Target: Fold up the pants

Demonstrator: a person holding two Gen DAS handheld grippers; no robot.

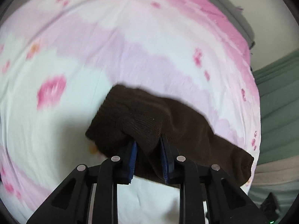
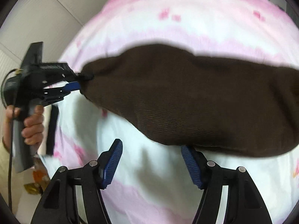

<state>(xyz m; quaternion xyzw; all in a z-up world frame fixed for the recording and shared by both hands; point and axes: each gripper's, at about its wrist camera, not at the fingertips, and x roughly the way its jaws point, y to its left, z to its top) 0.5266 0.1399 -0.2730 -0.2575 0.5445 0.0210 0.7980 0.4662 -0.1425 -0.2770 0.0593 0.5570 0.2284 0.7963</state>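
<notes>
The dark brown knit pants hang bunched over a pink and white flowered bedsheet. My left gripper is shut on one end of the pants and holds it up; it also shows in the right wrist view, at the left, pinching the cloth. In the right wrist view the pants stretch across the middle, lifted off the sheet. My right gripper is open and empty, just under the pants' lower edge.
A green cloth lies past the bed's right edge. A white wall or cupboard stands left of the bed. The person's hand holds the left gripper's handle.
</notes>
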